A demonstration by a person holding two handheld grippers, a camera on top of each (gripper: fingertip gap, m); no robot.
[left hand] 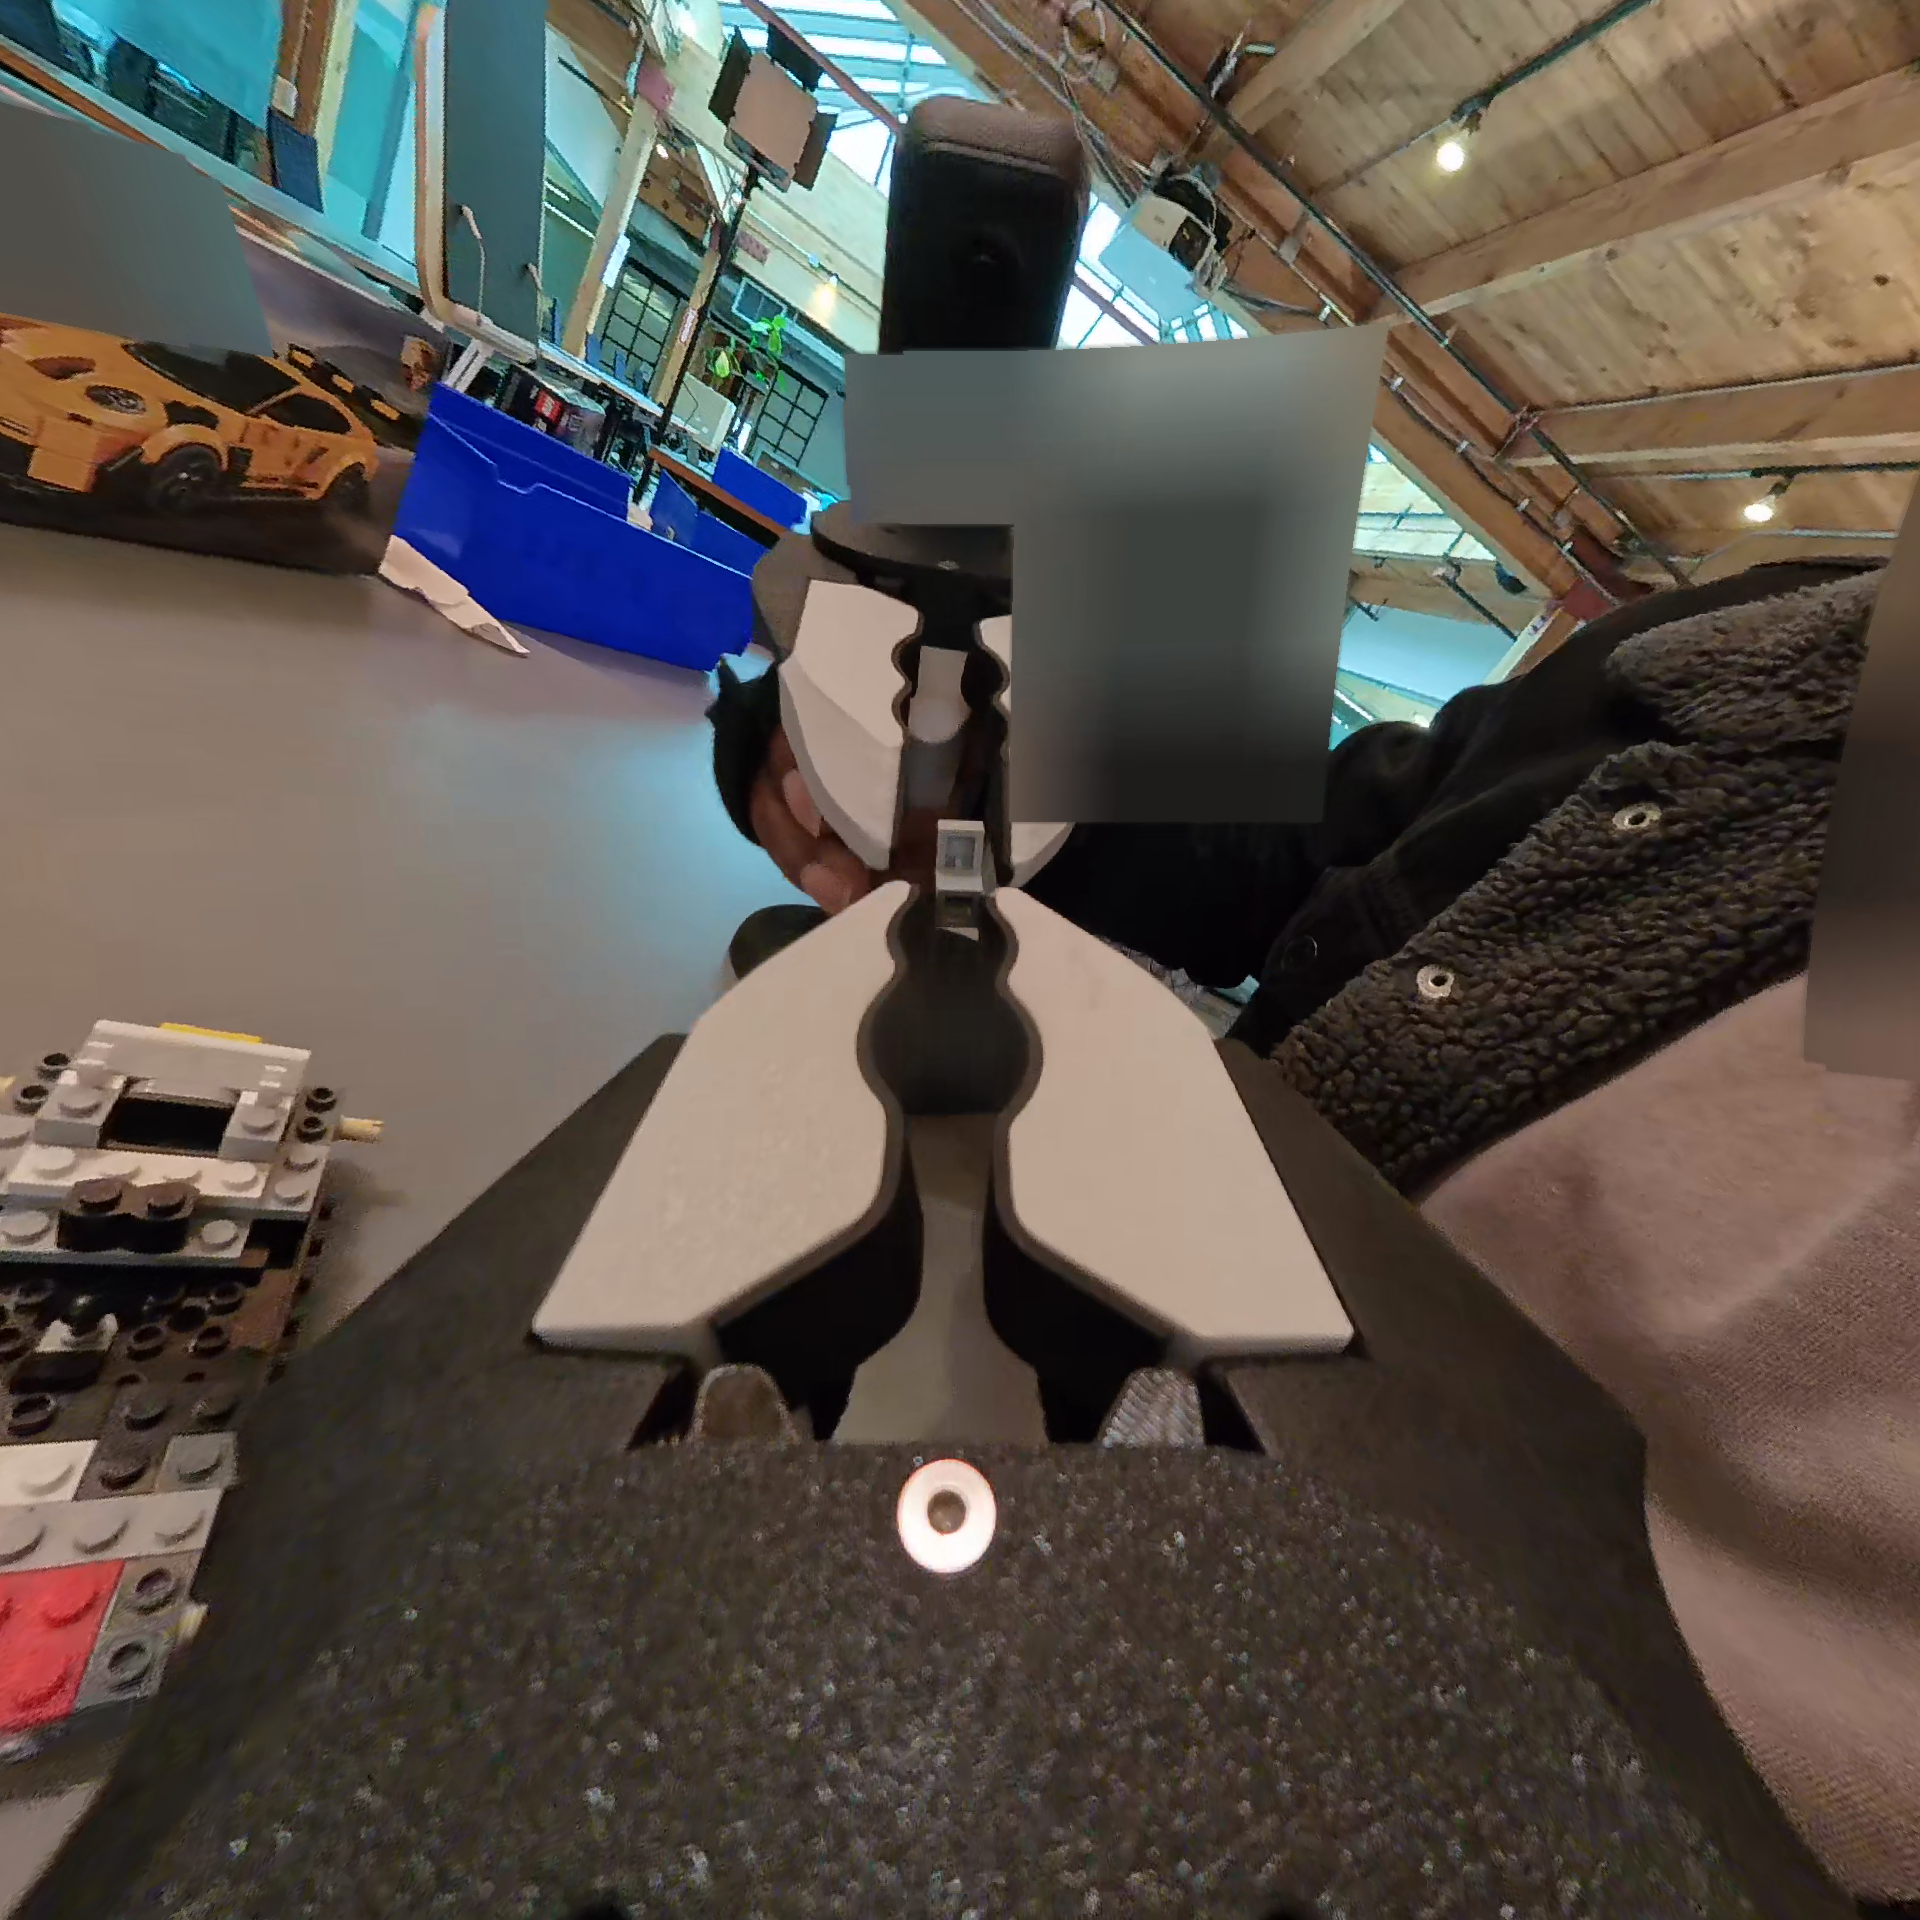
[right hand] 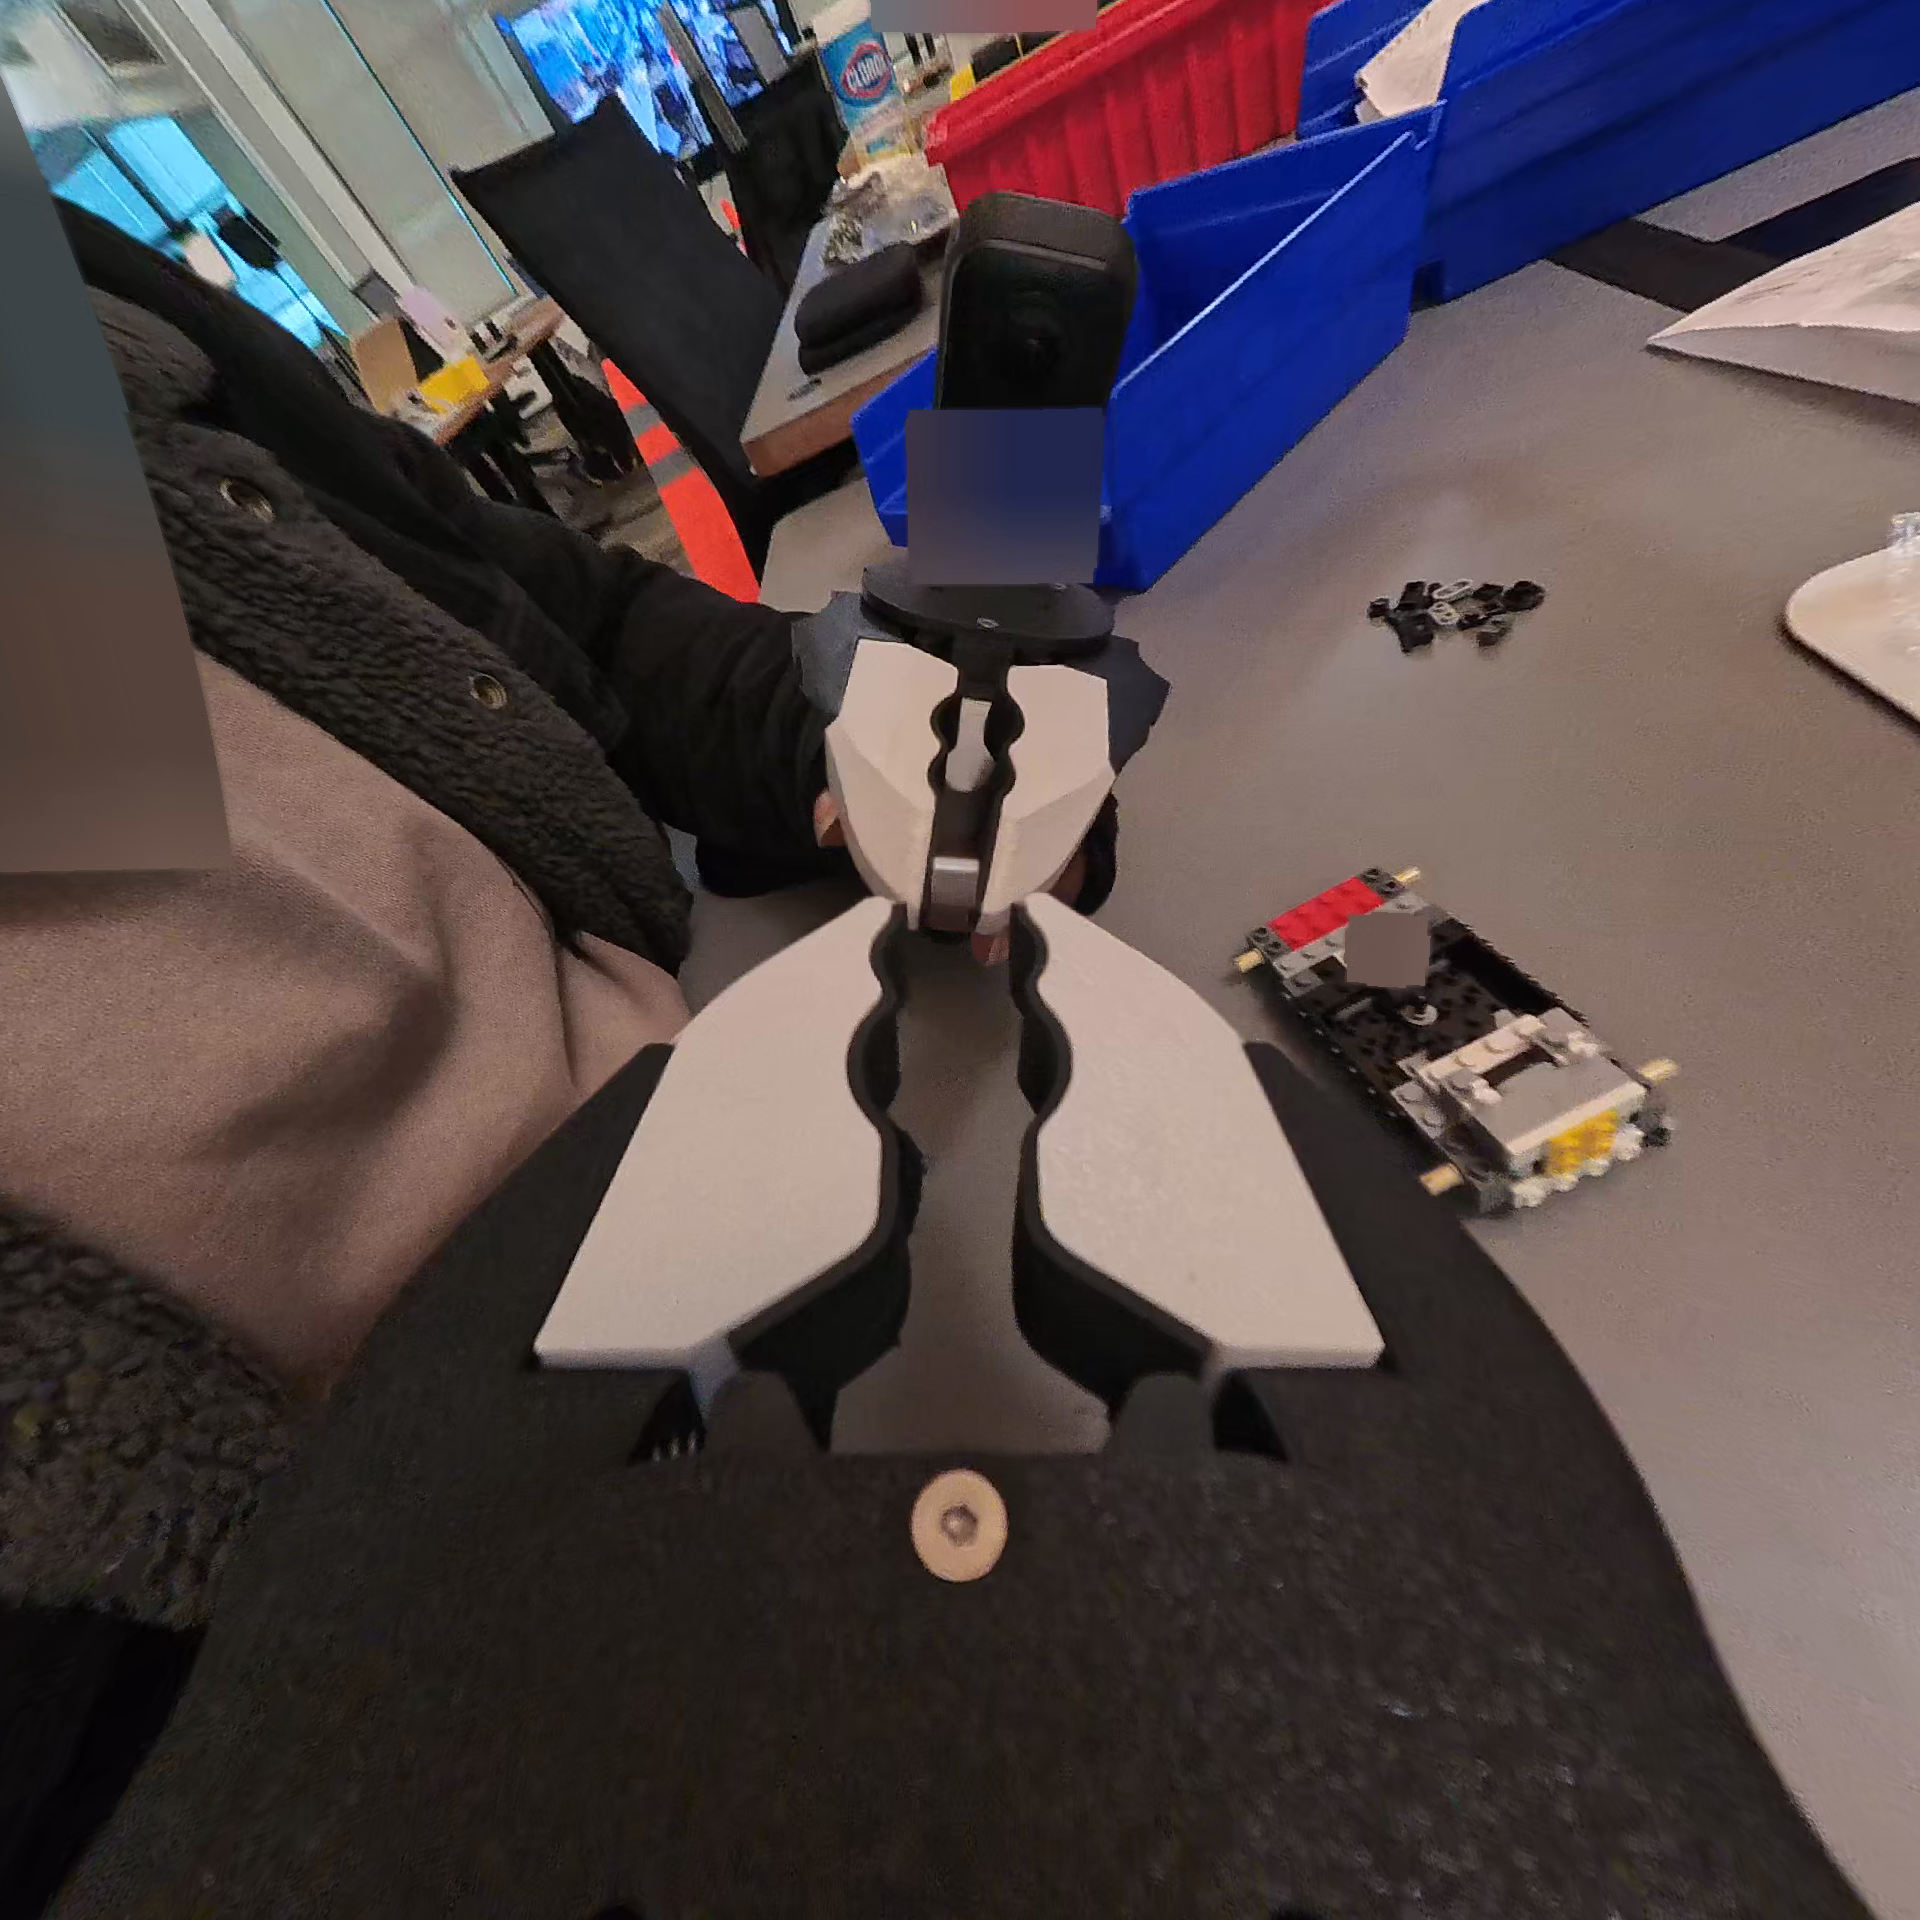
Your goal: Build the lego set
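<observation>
My left gripper (left hand: 954, 902) is shut on a small light-grey lego piece (left hand: 956, 857), which sticks out past its tips. It is held in the air, tip to tip with my right gripper (right hand: 956, 923). The right gripper's jaws stand apart, on either side of the left gripper's tip and the grey piece (right hand: 954, 878), and I cannot tell if they touch it. The part-built lego car base (right hand: 1455, 1060), black and grey with a red plate and yellow bricks, lies on the grey table to the right. In the left wrist view the base (left hand: 135, 1247) is at the lower left.
A pile of small black lego pieces (right hand: 1455, 608) lies farther back. Blue bins (right hand: 1278, 343) and a red bin (right hand: 1101, 104) stand behind. A white tray (right hand: 1860, 634) and paper sheets (right hand: 1818, 312) are at the right. The set's box (left hand: 177, 416) stands at the left. A person's jacket (right hand: 416, 644) is close. Less than 4 cm separates the two grippers' tips.
</observation>
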